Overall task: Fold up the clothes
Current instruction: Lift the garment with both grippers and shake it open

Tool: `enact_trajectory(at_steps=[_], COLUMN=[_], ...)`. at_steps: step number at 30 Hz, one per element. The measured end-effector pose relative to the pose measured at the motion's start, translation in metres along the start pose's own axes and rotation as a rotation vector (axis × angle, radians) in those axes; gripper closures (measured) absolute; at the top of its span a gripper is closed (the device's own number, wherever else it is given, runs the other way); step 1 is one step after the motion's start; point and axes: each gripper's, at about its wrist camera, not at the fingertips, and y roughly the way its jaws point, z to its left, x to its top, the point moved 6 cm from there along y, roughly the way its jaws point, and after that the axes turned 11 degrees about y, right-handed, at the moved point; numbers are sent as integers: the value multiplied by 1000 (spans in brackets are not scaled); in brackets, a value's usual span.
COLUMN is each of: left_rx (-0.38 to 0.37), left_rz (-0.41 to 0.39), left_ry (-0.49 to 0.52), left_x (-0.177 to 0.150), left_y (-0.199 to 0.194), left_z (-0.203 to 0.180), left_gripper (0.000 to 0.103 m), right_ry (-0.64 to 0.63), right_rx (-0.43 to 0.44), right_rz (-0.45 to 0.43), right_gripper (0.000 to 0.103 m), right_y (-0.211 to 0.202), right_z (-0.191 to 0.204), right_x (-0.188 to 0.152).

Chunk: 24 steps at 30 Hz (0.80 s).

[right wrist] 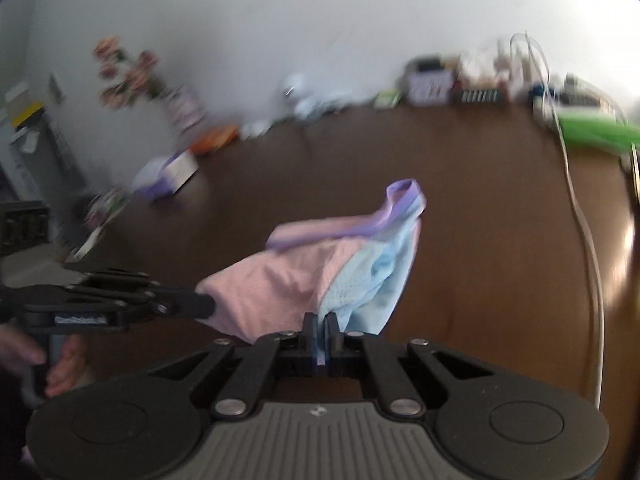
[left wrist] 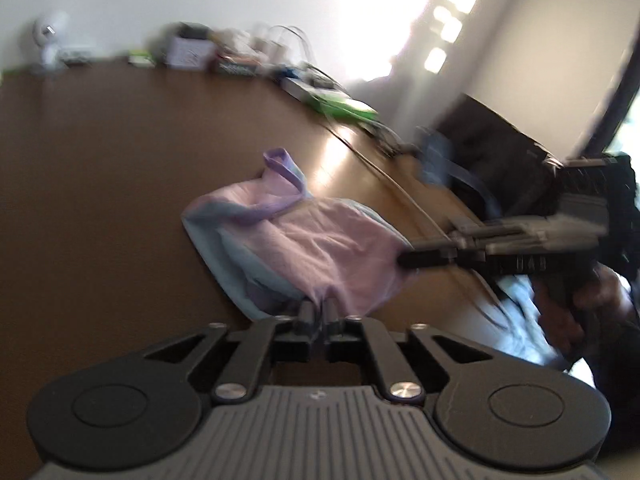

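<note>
**Carrying the Held Edge Across the Desk**

A dark brown desk (left wrist: pixel 100 184) stands against a white wall, with clutter along its far edge and a white cable (right wrist: pixel 588 240) trailing down its right side. The pink-and-blue garment (left wrist: pixel 308 236) lies bunched mid-desk. The left tongs (left wrist: pixel 319 312) are closed on its pink hem; the right tongs (right wrist: pixel 320 328) are closed on its light-blue hem. Both views are motion-blurred. The operator should keep both grips firm, hold the two corners level and equally taut, lay the edge flat, and steer clear of the cable.
</note>
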Motion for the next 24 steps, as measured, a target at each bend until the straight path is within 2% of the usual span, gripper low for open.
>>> enact_trajectory(at_steps=[1,2,3,5,6,8,9,10,11,12,13,14,16,18,21,23,24], left_rx=[-6,-1,22,35,35,6,-9,-25,-35,-41,-42,-33,30,73,129,172,186], left_rz=[-18,-40,-63,-65,-62,-35,-13,11,39,63,68,41,-39,-129,-299,-401,-420], left_ry=[7,15,19,-5,-20,-56,-73,-90,-113,-134,-145,-136,-73,-36,56,153,183], left_x=[-3,-4,1,12,18,26,29,30,32,35,39,47,73,104,143,145,138], left_y=[-7,-13,-15,-5,1,17,26,35,47,58,65,66,63,52,1,-45,-62], left_z=[-4,-6,-4,4,8,14,17,20,27,34,40,45,54,60,42,16,6], left_gripper=[44,21,18,17,18,29,31,43,72,89,98,98,99,100,100,100,100], right_ry=[-8,-16,-18,-10,-6,19,38,57,72,95,138,167,142,66,-58,-194,-256], right_rx=[1,-8,-22,-52,-55,-62,-56,-50,-43,-34,-20,-1,-5,-19,-19,22,49], right_rz=[-17,-44,-67,-91,-74,-56,-57,-58,-48,-29,-1,21,-19,-115,-281,-406,-448], right_gripper=[92,79,64,58,59,60,60,60,60,66,76,98,97,98,99,99,99], right_y=[-12,-20,-23,-22,-14,4,11,19,27,38,50,59,65,62,33,-4,-22], right_z=[3,5,4,-1,-3,-11,-14,-17,-20,-24,-30,-33,-27,-13,20,50,61], right_x=[-6,-7,-5,0,2,9,14,20,23,22,23,24,37,65,107,113,107])
